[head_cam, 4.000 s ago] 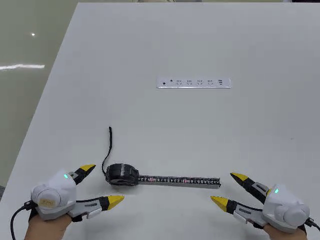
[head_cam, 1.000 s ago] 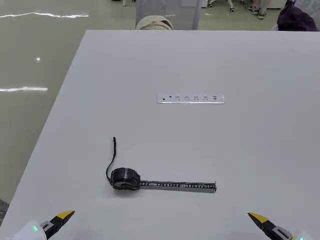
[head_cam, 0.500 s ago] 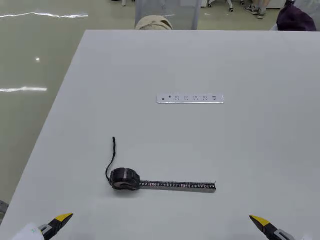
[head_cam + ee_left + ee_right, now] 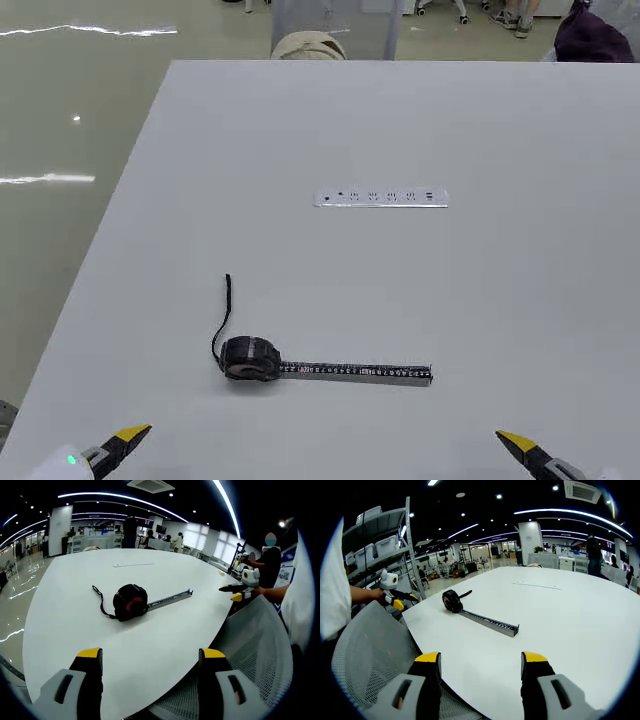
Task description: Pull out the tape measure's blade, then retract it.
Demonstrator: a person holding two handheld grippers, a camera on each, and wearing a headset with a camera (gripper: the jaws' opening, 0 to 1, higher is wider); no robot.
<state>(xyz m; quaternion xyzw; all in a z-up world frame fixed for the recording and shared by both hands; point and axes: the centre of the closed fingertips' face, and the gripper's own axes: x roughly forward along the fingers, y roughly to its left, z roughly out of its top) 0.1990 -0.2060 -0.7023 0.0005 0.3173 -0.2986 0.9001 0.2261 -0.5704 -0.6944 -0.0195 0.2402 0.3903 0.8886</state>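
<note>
A black tape measure (image 4: pixel 249 358) lies on the white table (image 4: pixel 400 120), its blade (image 4: pixel 356 373) drawn out to the right and its black wrist strap (image 4: pixel 223 315) trailing away. In the left gripper view the tape measure (image 4: pixel 130 602) sits ahead of my left gripper (image 4: pixel 150 656), which is open and holds nothing, back at the table's near edge. My right gripper (image 4: pixel 479 659) is open too, the blade (image 4: pixel 488 621) stretching toward it. A yellow tip of the left gripper (image 4: pixel 128 436) and one of the right gripper (image 4: pixel 517 441) peek in at the head view's bottom corners.
A white power strip (image 4: pixel 380 198) lies flat on the table beyond the tape measure. A grey mesh chair back (image 4: pixel 375 650) stands at the near table edge. Other people and shelving are in the room's background.
Both grippers have drawn back from beside the tape measure to the near table edge. The tape measure and its extended blade lie as before.
</note>
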